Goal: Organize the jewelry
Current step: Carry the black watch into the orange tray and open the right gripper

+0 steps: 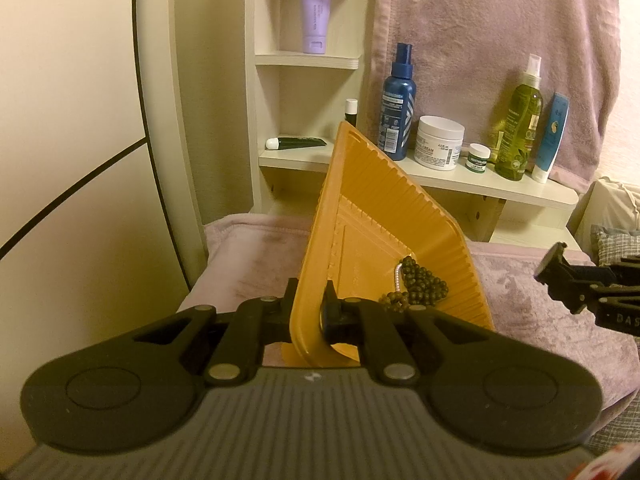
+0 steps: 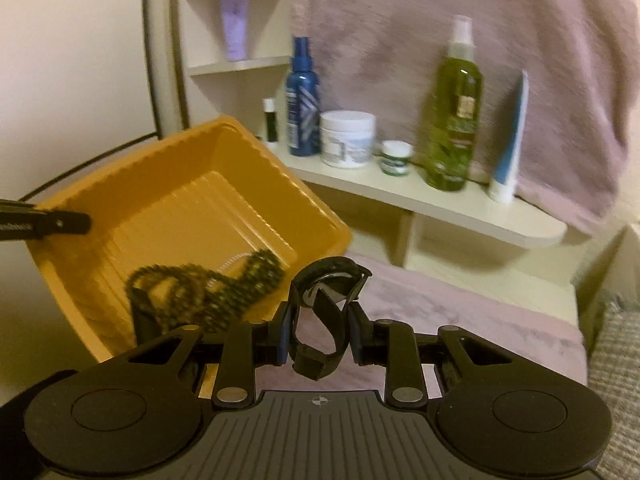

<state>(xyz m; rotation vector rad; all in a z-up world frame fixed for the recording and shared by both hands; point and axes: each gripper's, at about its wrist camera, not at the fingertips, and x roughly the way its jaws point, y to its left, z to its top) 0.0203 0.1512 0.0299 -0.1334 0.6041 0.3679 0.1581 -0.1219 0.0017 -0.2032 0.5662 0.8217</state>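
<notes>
pink blanket [image 1: 540, 288] spread over the bed, with a pale shelf [image 1: 460, 178] of toiletry bottles behind it. orange tray [image 1: 360, 216], ribbed thin plastic, held tilted up on edge above the blanket; it is judged light and somewhat flexible, so its rim is the natural hold, though a wall this thin may bow or slip under a pinch. left gripper [image 1: 308, 314]: fingers almost fully closed, clamped across the near rim of the tray, one finger inside the wall and one outside. right gripper [image 2: 320, 338]: fingers partly closed on a black watch [image 2: 326, 312], pressing its looped strap from both sides, the round face standing just above the fingertips; it hangs over the blanket, just beside the tray's lower corner and not yet inside. the strap is judged soft and springy, the glass face the fragile part, so the strap is the safer place to hold. dark bead necklace [image 1: 416, 282], heaped in the low corner of the tray; loose, limp and free to slide or tangle if the tray tips further. thin white pearl strand [image 1: 398, 276], lying against the beads, small and easily snagged.
</notes>
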